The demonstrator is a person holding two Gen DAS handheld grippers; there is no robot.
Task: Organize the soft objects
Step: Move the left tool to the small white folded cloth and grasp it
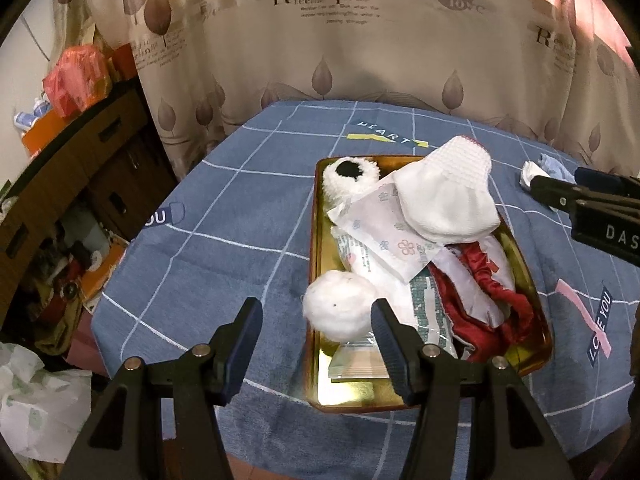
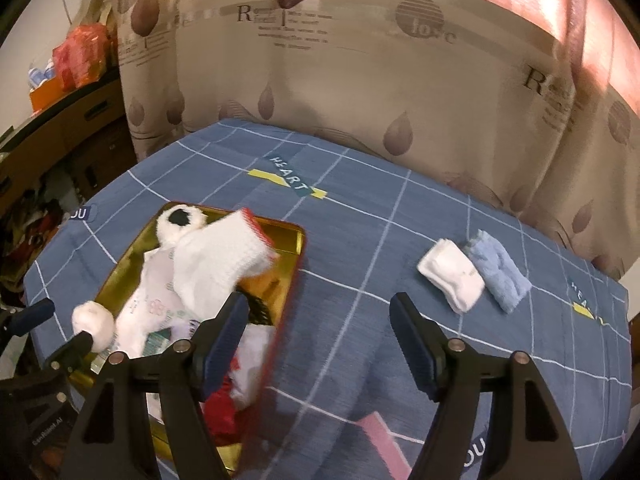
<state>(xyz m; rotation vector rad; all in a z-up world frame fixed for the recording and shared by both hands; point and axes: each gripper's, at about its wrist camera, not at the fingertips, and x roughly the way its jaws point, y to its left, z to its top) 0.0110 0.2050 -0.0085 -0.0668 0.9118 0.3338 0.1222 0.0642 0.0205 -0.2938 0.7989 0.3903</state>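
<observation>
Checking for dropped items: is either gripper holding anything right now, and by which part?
Nothing is held. The left gripper stands open around the cotton ball without pinching it; the right gripper is empty, jaws opening.

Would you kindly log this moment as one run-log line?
left tongs: open near cotton ball | right tongs: open, empty | gold tray: filled | folded white sock, blue cloth: on blanket

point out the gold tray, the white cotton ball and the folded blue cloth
gold tray (image 1: 352, 394), left wrist view, bare near floor of the tray
white cotton ball (image 1: 338, 309), left wrist view, middle of the ball
folded blue cloth (image 2: 500, 270), right wrist view, middle of its top face
</observation>
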